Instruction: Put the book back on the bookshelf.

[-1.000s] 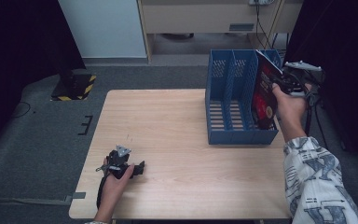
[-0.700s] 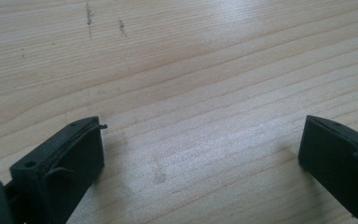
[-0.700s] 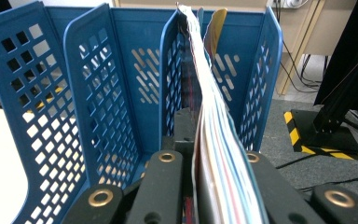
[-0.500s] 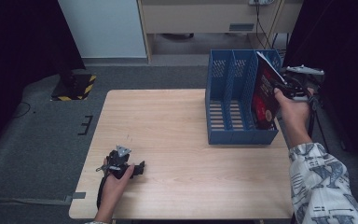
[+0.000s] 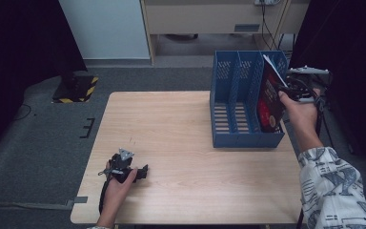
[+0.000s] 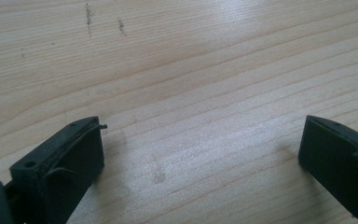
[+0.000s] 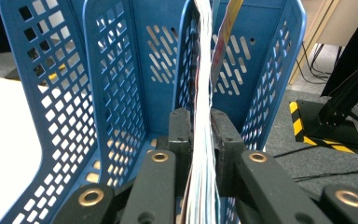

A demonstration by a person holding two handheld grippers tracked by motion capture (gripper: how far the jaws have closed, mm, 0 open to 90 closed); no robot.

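On our left, the left gripper (image 5: 142, 172) rests on the pale wooden table (image 5: 171, 129), jaws wide apart with nothing between them. To the right stands the blue perforated plastic file rack (image 5: 233, 109); the thin dark-red magazine (image 5: 269, 98) sits tilted in its rightmost slot. Our right gripper (image 7: 200, 140) has just been easing open, pages still between its jaws. We judge the magazine light, floppy and slick; grip it near the spine, where it's stiffest.
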